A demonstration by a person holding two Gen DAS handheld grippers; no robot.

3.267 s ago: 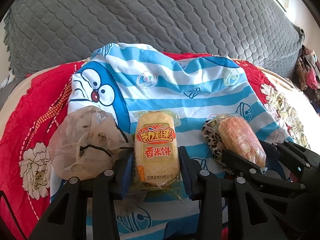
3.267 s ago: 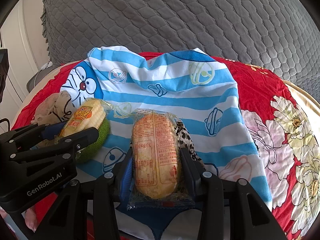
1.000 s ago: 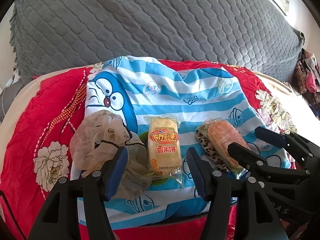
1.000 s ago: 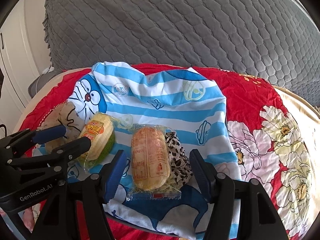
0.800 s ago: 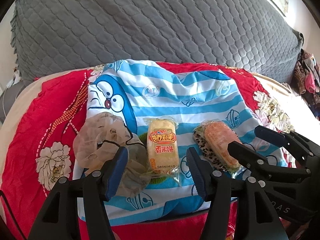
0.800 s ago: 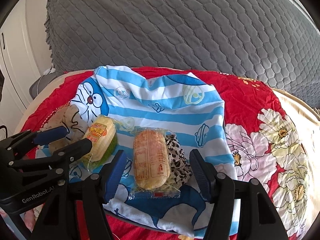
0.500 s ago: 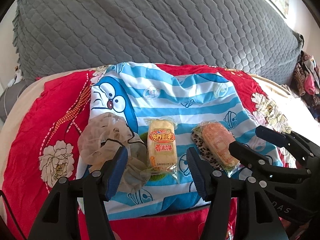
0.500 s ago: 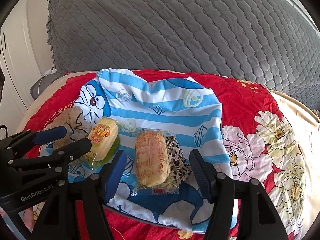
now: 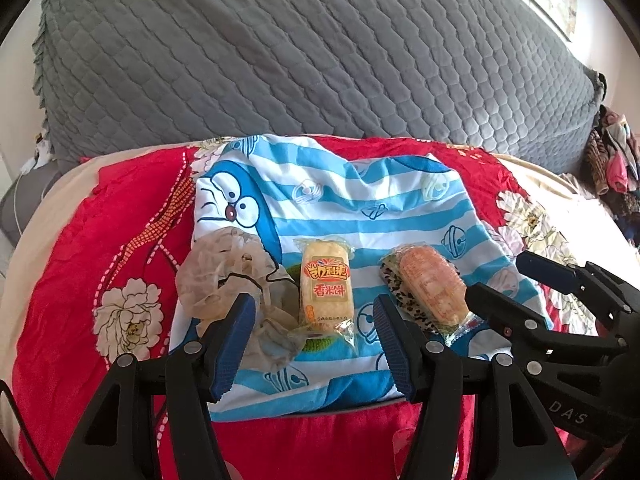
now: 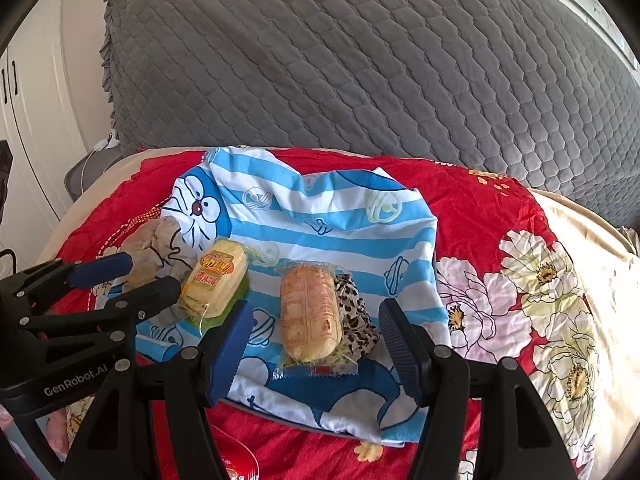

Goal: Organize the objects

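Note:
A yellow rice-cake packet [image 9: 326, 286] lies on a green knitted pad on the blue striped Doraemon cloth [image 9: 340, 204]; it also shows in the right wrist view [image 10: 214, 284]. An orange snack packet [image 10: 310, 312] lies on a leopard-print cloth [image 10: 356, 316], seen too in the left wrist view [image 9: 432, 292]. A crumpled beige mesh bag [image 9: 222, 276] lies left of the yellow packet. My left gripper [image 9: 314, 334] is open and empty, just short of the yellow packet. My right gripper [image 10: 314, 338] is open and empty, just short of the orange packet.
A red floral bedspread [image 10: 488, 224] covers the bed under the cloth. A grey quilted headboard [image 9: 304, 52] rises behind. White cupboard doors [image 10: 24, 128] stand at the far left. Clothes [image 9: 612, 156] pile at the far right.
Both grippers have let go of their packets, opened, and drawn back toward me. The packets stay lying on the cloth and look smaller now.

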